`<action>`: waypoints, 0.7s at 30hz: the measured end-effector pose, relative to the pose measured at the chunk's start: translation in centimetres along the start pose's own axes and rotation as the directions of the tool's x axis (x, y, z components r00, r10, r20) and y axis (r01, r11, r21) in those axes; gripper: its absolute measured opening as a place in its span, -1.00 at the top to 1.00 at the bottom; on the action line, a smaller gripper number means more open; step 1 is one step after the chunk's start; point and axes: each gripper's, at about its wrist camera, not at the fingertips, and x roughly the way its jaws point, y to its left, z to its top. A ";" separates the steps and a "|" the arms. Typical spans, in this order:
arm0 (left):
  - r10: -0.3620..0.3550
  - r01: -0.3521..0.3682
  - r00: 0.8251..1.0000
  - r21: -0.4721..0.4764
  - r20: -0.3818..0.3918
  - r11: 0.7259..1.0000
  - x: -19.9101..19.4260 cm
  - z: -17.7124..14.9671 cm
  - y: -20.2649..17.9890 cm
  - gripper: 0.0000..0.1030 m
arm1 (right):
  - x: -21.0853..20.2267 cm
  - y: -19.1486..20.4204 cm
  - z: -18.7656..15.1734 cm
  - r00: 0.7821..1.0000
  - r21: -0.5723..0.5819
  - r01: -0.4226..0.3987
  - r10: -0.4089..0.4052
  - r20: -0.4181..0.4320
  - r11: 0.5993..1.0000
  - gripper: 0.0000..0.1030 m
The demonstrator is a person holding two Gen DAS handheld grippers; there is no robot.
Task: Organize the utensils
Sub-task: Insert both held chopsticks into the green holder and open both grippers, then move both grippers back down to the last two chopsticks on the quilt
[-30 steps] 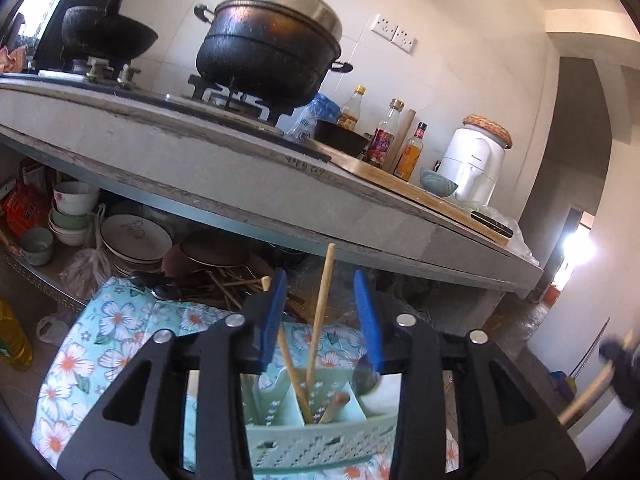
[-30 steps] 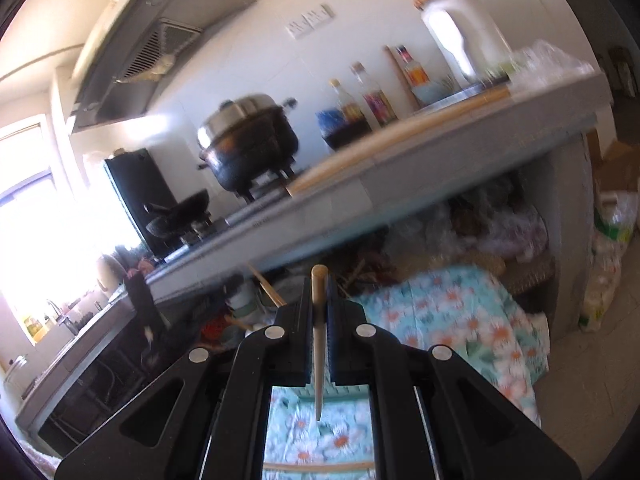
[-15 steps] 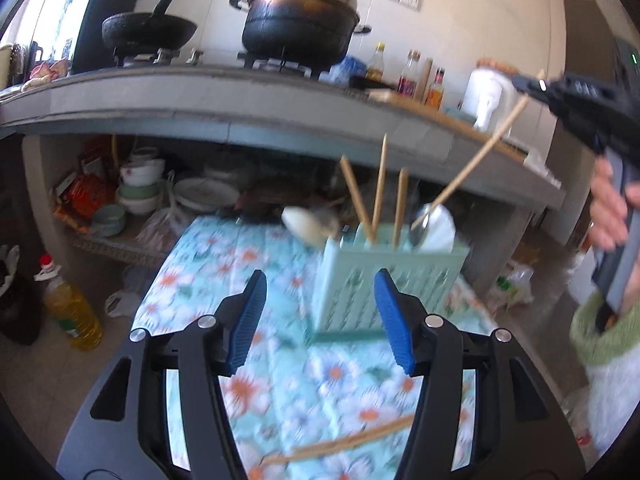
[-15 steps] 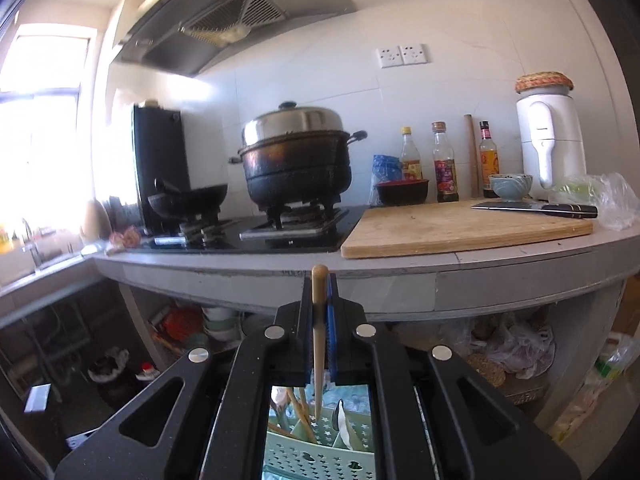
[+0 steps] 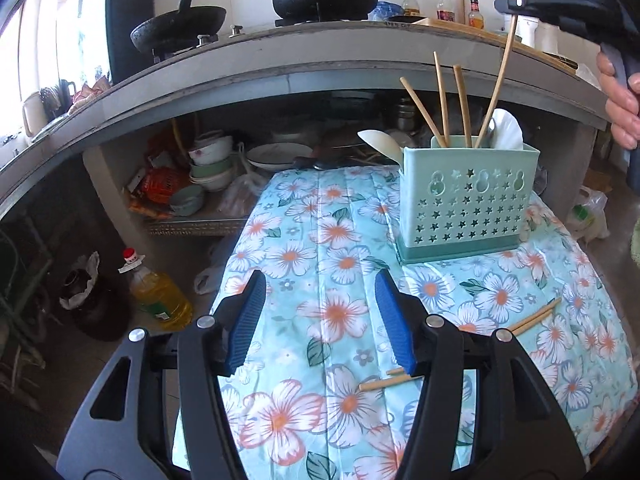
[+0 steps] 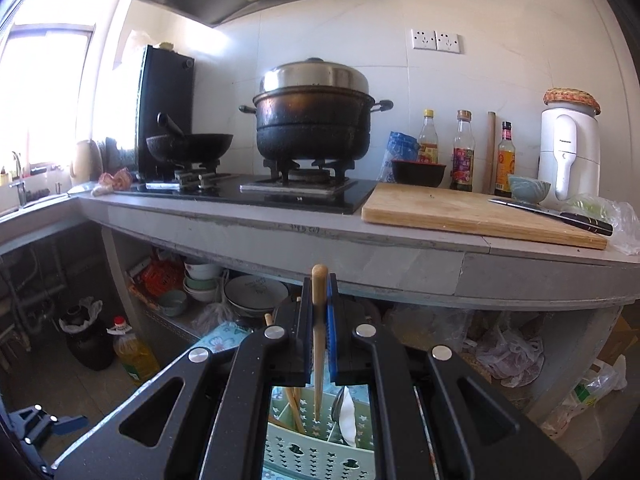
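A mint-green utensil holder (image 5: 466, 200) stands on the floral tablecloth (image 5: 340, 256), with several wooden chopsticks and two white spoons (image 5: 506, 132) upright in it. My right gripper (image 5: 516, 0) is above it, shut on a chopstick (image 5: 498, 76) whose lower end reaches into the holder. In the right wrist view that chopstick (image 6: 319, 340) hangs between the pads of the right gripper (image 6: 319, 300), tip inside the holder (image 6: 320, 444). My left gripper (image 5: 320, 316) is open over the cloth, nothing between its fingers. Two chopsticks (image 5: 534, 317) (image 5: 384, 383) lie on the cloth.
The concrete counter edge (image 5: 320, 68) overhangs the holder. It bears a black pot (image 6: 312, 120), a wok (image 6: 188, 146), a cutting board (image 6: 460, 212) and a knife (image 6: 560, 216). Bowls (image 5: 208, 160) sit on the shelf below. An oil bottle (image 5: 160, 296) stands on the floor.
My left gripper let go of a chopstick in the holder, opened wider and drew back low over the cloth. My right gripper rolled upright and carried its chopstick over the holder.
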 end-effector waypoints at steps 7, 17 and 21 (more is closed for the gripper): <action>0.002 -0.002 1.000 0.008 -0.004 1.000 -0.5 0.0 0.0 -0.04 | 0.5 -1.6 -2.0 0.995 0.105 -0.040 0.050 -0.090 0.994 0.77; -0.018 0.018 1.000 0.006 -0.010 1.000 -0.6 -0.4 -0.7 -0.04 | -6.0 -5.8 -3.6 0.993 0.308 -0.096 0.112 -0.033 0.946 0.32; -0.038 0.038 0.999 0.024 -0.021 0.999 -0.2 -0.7 -1.6 -0.04 | -8.9 -6.7 -5.9 0.992 0.354 -0.085 0.113 -0.057 0.931 0.10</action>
